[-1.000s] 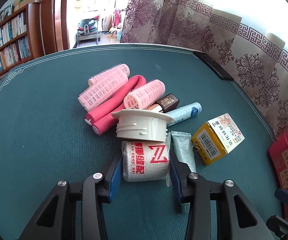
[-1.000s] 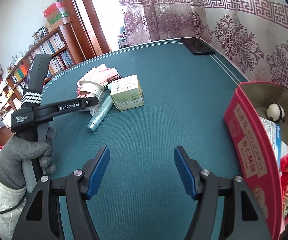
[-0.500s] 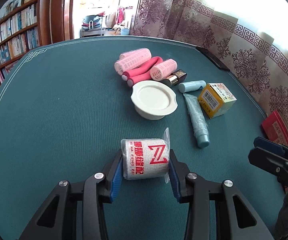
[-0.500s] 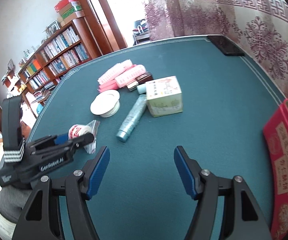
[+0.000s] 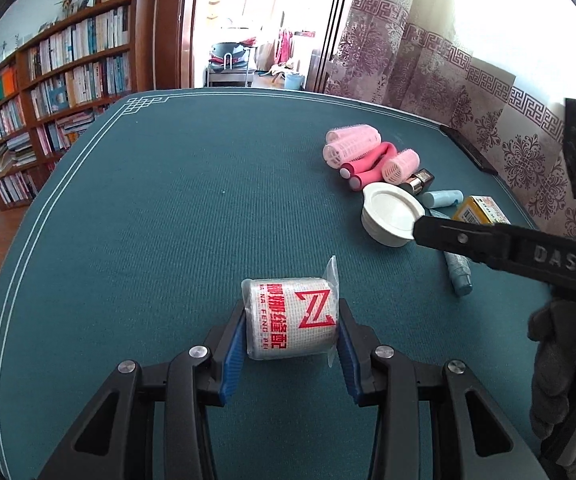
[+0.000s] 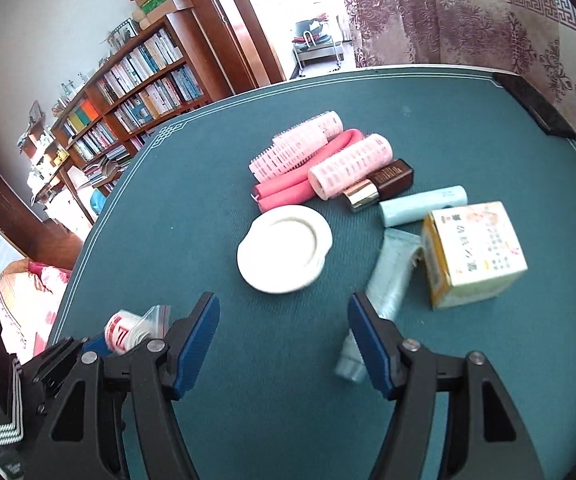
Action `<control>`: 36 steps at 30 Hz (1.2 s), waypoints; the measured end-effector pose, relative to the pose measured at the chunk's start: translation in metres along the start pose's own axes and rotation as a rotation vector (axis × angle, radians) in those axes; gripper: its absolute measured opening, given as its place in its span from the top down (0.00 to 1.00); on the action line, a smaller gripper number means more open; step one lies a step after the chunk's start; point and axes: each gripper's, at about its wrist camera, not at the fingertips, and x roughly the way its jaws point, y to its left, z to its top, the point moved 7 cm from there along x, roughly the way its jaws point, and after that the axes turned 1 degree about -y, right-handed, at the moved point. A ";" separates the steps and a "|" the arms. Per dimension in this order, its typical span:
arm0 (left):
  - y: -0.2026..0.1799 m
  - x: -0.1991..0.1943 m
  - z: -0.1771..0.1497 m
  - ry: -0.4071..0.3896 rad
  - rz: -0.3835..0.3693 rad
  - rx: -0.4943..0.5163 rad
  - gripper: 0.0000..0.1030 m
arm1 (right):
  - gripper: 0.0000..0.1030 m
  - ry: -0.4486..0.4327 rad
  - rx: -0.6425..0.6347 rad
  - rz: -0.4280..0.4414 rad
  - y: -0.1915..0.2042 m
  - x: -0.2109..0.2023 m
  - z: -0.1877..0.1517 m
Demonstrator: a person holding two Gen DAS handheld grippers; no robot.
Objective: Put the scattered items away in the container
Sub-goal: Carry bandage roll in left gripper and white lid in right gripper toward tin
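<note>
Under both tools spreads the teal bench [image 5: 159, 208], w/ the scattered items in a cluster ahead-right of the left tool [image 5: 291, 330] and straight ahead of the right tool [image 6: 283, 334]. Yellow box [image 6: 474, 254] sits ahead-right of the right tool, touching a pale tube [image 6: 388, 280] that runs back beside its right finger. White lid [image 6: 283, 248] lies just ahead betw. its fingers, pink curlers [image 6: 320, 160] beyond. Right tool gapes wide, nothing in it. Left tool is clamped on a wrapped white roll [image 5: 292, 318], red print, well apart from the cluster.
</note>
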 end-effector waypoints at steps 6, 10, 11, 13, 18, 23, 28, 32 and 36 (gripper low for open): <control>0.003 0.002 -0.001 -0.006 0.006 0.000 0.59 | 0.30 0.014 -0.007 -0.051 0.011 0.032 0.022; 0.005 0.006 -0.003 -0.001 0.006 -0.016 0.59 | 0.30 0.025 -0.011 -0.069 0.016 0.047 0.027; 0.006 0.006 -0.003 -0.001 0.006 -0.019 0.59 | 0.30 0.030 -0.012 -0.077 0.016 0.051 0.027; 0.006 0.007 -0.003 -0.001 0.006 -0.025 0.59 | 0.29 0.024 -0.020 -0.093 0.015 0.056 0.029; 0.008 0.008 -0.005 0.004 0.007 -0.029 0.59 | 0.27 0.013 -0.068 -0.133 0.019 0.061 0.034; 0.008 0.008 -0.006 0.003 0.006 -0.028 0.59 | 0.34 0.007 -0.113 -0.143 0.015 0.048 0.020; 0.005 0.007 -0.007 0.005 0.000 -0.027 0.59 | 0.34 0.005 -0.094 -0.115 0.011 0.031 -0.002; 0.000 0.005 -0.007 0.004 -0.005 -0.019 0.59 | 0.34 -0.014 -0.111 -0.122 0.004 0.009 -0.021; -0.007 -0.001 -0.006 0.000 -0.011 -0.005 0.59 | 0.34 -0.035 -0.095 -0.114 -0.002 -0.015 -0.035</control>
